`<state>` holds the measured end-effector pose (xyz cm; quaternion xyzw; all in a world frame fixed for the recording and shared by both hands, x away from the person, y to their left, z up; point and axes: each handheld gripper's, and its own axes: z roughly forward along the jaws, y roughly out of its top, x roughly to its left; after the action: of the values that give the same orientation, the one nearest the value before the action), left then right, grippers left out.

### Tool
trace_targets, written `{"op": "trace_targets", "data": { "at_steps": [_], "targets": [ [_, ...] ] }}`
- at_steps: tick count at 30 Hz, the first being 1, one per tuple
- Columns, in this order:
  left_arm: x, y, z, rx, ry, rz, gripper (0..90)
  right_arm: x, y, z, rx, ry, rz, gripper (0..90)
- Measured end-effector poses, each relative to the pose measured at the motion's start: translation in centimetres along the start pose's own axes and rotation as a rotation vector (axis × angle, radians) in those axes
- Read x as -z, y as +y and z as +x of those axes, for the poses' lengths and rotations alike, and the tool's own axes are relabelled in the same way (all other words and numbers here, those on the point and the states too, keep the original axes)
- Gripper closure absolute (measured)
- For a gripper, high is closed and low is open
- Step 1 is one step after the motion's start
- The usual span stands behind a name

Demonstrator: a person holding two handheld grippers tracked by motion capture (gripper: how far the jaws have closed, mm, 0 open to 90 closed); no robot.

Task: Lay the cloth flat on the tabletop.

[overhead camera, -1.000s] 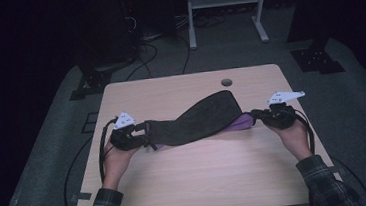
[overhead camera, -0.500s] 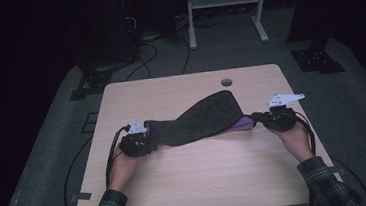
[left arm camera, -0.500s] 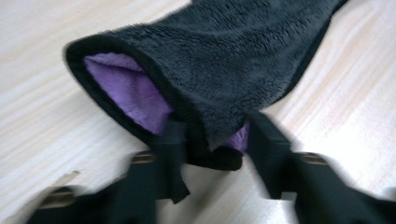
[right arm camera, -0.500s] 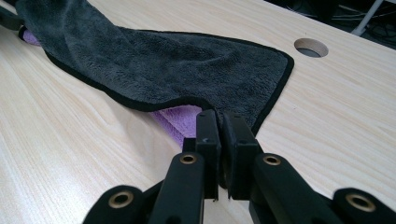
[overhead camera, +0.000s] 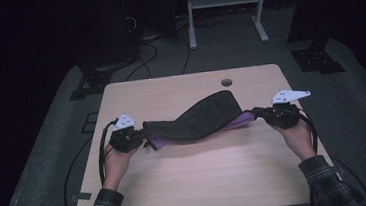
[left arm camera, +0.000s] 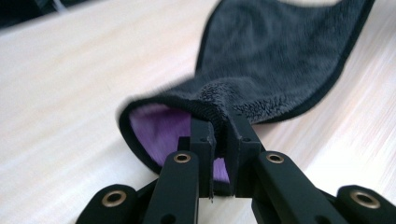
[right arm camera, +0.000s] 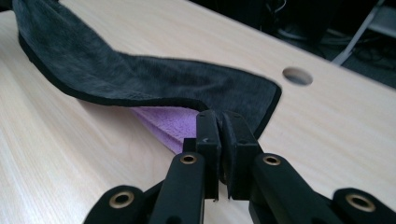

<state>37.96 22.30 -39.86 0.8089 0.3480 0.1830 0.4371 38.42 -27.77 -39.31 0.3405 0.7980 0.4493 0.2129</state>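
A person is standing at a pale wooden table (overhead camera: 197, 177), holding a two-jaw gripper in each hand. Stretched between the grippers is a dark grey cloth (overhead camera: 200, 119) with a purple underside, lying across the middle of the tabletop and sagging onto the wood.

The left gripper (overhead camera: 141, 134) is pinching the cloth's left end. Its jaws have just been closing, and in the left gripper view they are pressing together on a bunched fold of the cloth (left arm camera: 275, 70), with the black hem and a pocket of purple lining curling out beside them. The right gripper (overhead camera: 258, 112) is clamping the opposite corner; in the right gripper view its jaws are meeting on the black edge of the cloth (right arm camera: 154, 84), with purple fabric peeking out underneath.

Judging the risks from here: the left grip is looking shallow and lumpy, taking a gathered wad instead of a flat edge, so a firm pull or lift could be letting that end slide free. The right jaws are holding only the very hem, which could also be slipping under tension. Because the cloth is doubled over, either gripper may be catching just one layer, so the fold could be opening crookedly. Uneven pulling would be dragging the cloth toward the round cable hole (overhead camera: 226, 82) near the far edge
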Motion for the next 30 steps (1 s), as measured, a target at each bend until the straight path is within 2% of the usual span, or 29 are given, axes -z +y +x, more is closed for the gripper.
{"op": "trace_targets", "data": {
  "at_steps": [5,12,21,26,30],
  "targets": [
    [1.2,2.4,0.5,-0.01,0.017,-0.069,82.8,1.0,1.9,-0.3,0.016,-0.021,-0.06,85.2],
    [3.1,6.3,0.6,-0.054,0.047,-0.154,83.1,3.3,5.1,-0.5,0.039,-0.054,-0.157,85.2],
    [6.2,9.5,0.1,-0.086,0.066,-0.272,83.1,7.2,9.2,0.4,0.11,-0.101,-0.266,85.3],
    [6.9,10.8,0.1,-0.096,0.074,-0.302,83.1,8.3,10.9,0.9,0.14,-0.118,-0.293,85.3],
    [6.4,11.5,0.6,-0.087,0.078,-0.303,83.1,8.2,11.8,0.5,0.145,-0.137,-0.301,85.3]
  ]
}}
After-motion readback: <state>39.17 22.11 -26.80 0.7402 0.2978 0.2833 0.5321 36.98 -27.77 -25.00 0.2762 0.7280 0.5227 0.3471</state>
